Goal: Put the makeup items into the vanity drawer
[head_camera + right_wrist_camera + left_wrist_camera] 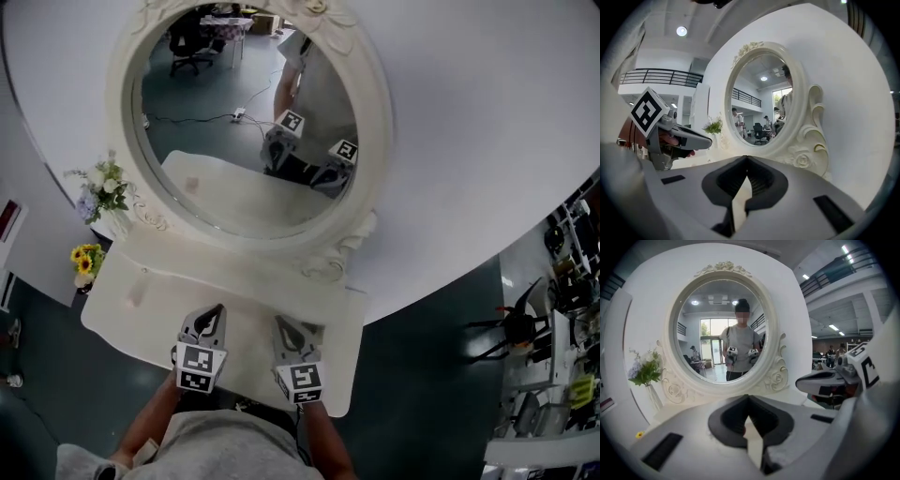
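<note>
A white vanity table with an oval mirror stands in front of me. Both grippers hover over its near edge, side by side. My left gripper is shut with nothing in it, its tips meeting in the left gripper view. My right gripper is also shut and empty. Each shows in the other's view, the right gripper and the left gripper. A faint pinkish patch lies on the tabletop's left. No drawer front and no clear makeup item shows.
A vase of white flowers stands on the table's far left, and yellow flowers sit lower beside it. The mirror's carved frame rises close behind the grippers. Chairs and shelves crowd the floor at the right.
</note>
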Motion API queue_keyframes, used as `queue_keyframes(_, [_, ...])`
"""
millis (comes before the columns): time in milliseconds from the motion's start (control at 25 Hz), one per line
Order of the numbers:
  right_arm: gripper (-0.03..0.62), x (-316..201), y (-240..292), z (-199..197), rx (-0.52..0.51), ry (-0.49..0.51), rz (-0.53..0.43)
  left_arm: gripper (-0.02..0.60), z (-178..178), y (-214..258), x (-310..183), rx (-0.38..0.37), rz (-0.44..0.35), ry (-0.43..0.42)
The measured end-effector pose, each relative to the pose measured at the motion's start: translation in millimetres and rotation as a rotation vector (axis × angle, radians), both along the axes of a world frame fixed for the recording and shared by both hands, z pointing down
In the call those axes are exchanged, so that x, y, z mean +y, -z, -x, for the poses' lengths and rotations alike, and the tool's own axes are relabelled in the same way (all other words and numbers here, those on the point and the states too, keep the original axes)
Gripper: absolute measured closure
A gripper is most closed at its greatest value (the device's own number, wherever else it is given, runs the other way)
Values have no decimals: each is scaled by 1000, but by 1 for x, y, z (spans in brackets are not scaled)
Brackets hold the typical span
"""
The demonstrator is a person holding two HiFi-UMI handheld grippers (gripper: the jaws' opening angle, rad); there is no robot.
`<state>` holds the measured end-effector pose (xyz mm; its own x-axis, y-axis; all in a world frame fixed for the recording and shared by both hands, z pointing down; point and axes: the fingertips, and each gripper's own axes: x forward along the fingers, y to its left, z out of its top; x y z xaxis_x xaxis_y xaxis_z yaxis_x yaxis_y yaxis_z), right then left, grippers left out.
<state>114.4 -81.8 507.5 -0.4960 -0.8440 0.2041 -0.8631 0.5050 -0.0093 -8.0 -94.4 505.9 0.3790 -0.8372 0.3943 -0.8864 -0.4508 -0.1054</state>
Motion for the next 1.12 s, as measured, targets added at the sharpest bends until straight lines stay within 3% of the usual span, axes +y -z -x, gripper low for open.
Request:
queue_keyframes(680, [580, 1, 3, 223, 60, 426, -18, 581, 201, 0, 35, -2, 21, 350])
queue_keyframes(1120, [580, 16, -24, 333, 113, 564, 19, 581, 301, -30, 62, 35, 72, 485])
